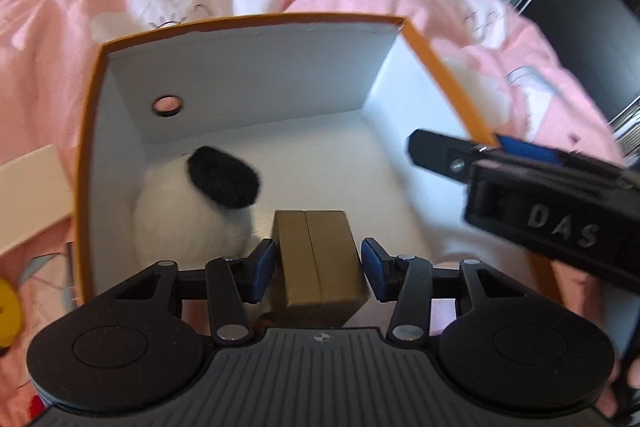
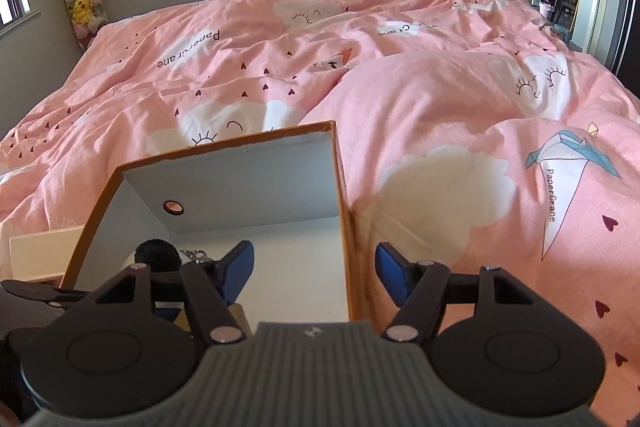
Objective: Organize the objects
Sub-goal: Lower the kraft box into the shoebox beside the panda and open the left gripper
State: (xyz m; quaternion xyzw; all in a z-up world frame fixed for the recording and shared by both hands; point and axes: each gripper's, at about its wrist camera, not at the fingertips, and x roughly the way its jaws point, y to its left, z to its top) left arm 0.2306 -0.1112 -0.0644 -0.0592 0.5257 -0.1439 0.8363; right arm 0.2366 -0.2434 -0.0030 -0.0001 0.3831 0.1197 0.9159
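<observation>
plush toy (image 1: 192,215) lower left inside box (image 1: 248,67) | left gripper (image 1: 318,269) centre, spread with gaps beside gold case (image 1: 320,263), not gripping | right gripper (image 2: 314,273) wide apart astride box's right wall, empty | advice: withdraw straight, avoid nudging case

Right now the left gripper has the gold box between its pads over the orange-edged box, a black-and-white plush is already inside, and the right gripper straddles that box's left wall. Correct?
One detail is off. The right gripper straddles the orange-edged box's right wall, not its left, as the right wrist view shows. The left gripper does have the gold box between its pads, and the plush is inside.
</observation>
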